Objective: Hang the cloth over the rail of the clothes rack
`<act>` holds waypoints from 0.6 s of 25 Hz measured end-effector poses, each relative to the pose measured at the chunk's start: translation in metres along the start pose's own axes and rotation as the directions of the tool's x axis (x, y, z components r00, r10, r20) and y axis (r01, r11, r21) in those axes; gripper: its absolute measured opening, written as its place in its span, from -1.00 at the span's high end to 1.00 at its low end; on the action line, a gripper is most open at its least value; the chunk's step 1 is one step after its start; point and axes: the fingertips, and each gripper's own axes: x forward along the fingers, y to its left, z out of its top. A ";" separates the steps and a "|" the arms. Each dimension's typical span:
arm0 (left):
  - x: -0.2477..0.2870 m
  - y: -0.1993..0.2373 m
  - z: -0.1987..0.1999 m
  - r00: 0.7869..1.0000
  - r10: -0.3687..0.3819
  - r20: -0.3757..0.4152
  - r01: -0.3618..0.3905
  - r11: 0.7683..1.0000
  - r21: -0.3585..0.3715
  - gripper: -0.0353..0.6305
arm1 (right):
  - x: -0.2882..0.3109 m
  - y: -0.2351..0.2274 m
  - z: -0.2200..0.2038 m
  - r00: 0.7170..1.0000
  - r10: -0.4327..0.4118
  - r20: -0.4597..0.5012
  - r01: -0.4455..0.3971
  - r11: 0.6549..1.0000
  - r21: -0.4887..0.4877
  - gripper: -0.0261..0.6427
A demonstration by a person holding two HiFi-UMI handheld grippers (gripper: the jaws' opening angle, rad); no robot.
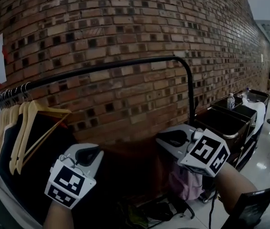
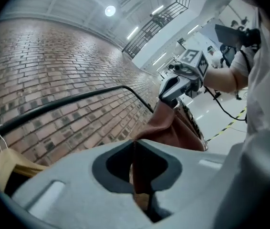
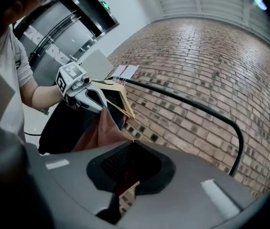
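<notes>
The fingers of the left gripper [image 2: 135, 171] are pressed together on a thin fold of the cloth [image 2: 173, 125], which stands edge-on in the slot between them. The fingers of the right gripper [image 3: 130, 171] are likewise closed, with a reddish strip of the same cloth pinched in their gap. Each gripper has one end of the top edge, so the cloth hangs between them as a slack span.

In the head view the left gripper [image 1: 88, 155] sits at lower left and the right gripper [image 1: 171, 138] just right of centre. The cloth [image 1: 130, 168] sags between them in the lower middle of the frame. It is a soft, rust-brown fabric that falls in loose folds and looks dark in this light. Its lower edge cannot be made out.

The rail [image 1: 106, 67] is a black bar running from the left edge up to the upper middle, then bending down at the right. It lies above the grippers, in front of the brick wall. Wooden hangers [image 1: 30, 118] with a dark garment [image 1: 39, 171] crowd its left end; the stretch to their right is bare.

The step in hand appears to be the carry toward the rail, with the draping not yet done. The next move probably calls for raising both ends above the bar and passing the top edge over the bare stretch. The grippers would then lower it behind the bar, keeping the span taut so it does not catch on the hangers.
</notes>
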 end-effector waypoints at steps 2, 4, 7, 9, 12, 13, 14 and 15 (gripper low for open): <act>0.004 0.023 0.014 0.999 0.034 -0.003 -0.034 0.999 0.037 0.85 | 0.008 -0.025 0.020 0.999 -0.010 0.033 0.012 0.999 -0.049 0.89; 0.007 0.048 0.033 0.997 0.074 0.000 -0.073 0.994 0.079 0.85 | 0.016 -0.051 0.041 0.998 -0.023 0.063 0.029 0.994 -0.102 0.89; 0.011 0.090 0.067 0.988 0.150 0.022 -0.152 0.980 0.131 0.85 | 0.024 -0.092 0.072 0.993 -0.036 0.110 0.054 0.985 -0.166 0.89; 0.012 0.118 0.091 0.978 0.201 0.050 -0.206 0.966 0.153 0.85 | 0.029 -0.119 0.091 0.990 -0.045 0.133 0.072 0.977 -0.201 0.89; 0.015 0.157 0.124 0.962 0.261 0.085 -0.272 0.944 0.188 0.85 | 0.037 -0.159 0.117 0.985 -0.072 0.158 0.110 0.963 -0.247 0.89; 0.017 0.169 0.133 0.957 0.277 0.090 -0.290 0.935 0.204 0.85 | 0.039 -0.170 0.126 0.983 -0.078 0.165 0.119 0.959 -0.258 0.89; 0.019 0.180 0.142 0.952 0.292 0.091 -0.305 0.926 0.222 0.85 | 0.040 -0.181 0.134 0.982 -0.081 0.172 0.126 0.956 -0.266 0.89; 0.023 0.190 0.150 0.948 0.306 0.090 -0.319 0.917 0.241 0.85 | 0.041 -0.192 0.142 0.980 -0.085 0.178 0.132 0.952 -0.274 0.89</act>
